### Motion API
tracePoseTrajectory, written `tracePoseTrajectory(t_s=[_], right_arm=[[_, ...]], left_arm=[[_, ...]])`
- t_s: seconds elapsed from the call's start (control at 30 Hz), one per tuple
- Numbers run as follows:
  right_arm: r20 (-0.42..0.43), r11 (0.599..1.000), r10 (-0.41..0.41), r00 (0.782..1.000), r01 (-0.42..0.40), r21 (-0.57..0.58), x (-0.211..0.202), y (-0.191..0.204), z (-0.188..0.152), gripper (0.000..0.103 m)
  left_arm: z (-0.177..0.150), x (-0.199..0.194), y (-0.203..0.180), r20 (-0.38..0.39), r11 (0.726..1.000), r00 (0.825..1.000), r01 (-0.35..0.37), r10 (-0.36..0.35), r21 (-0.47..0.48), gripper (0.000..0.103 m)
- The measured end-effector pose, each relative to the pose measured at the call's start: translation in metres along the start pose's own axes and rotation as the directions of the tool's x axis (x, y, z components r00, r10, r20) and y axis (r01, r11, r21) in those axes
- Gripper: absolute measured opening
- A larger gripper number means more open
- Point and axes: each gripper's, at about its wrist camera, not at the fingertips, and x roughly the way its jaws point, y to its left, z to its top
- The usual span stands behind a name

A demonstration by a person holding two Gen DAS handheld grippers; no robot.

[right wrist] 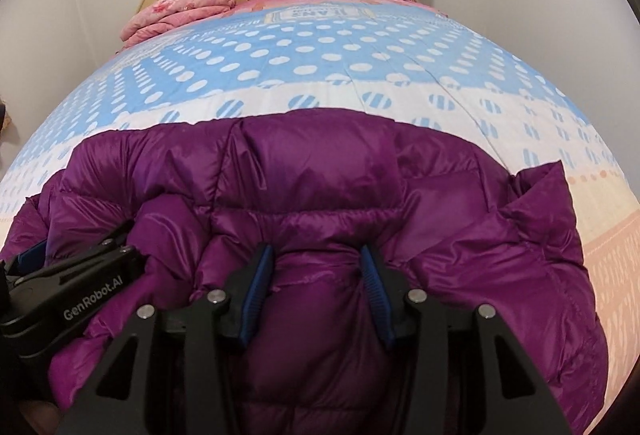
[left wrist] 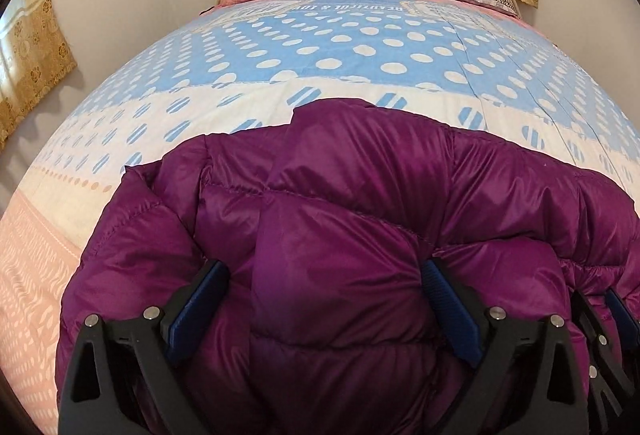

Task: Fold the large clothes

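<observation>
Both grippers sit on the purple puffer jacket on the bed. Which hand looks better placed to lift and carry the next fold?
Right, probably. The right gripper has a bulge of the purple jacket pinched between narrow jaws. The left gripper stands wide open around fabric and would first have to close.

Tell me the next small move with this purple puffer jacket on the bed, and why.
Probably close the left claw on the bulge of purple puffer jacket between its pads. It stands wide open around the padding, while the right claw already pinches a fold beside it. The jacket lies bunched on the dotted bedspread, so both claws likely need a hold before lifting the near edge.
</observation>
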Motion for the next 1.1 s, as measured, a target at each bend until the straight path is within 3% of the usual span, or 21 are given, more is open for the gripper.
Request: tracePoseTrajectory(t_s=[1.1], right_arm=[[-0.005, 0.999, -0.025, 1.0, 0.025, -0.028, 0.0058, 0.0027, 0.0029, 0.051]], left_arm=[[0.0007, 0.0023, -0.0025, -0.001, 0.999, 1.0, -0.031, 0.031, 0.009, 0.102]])
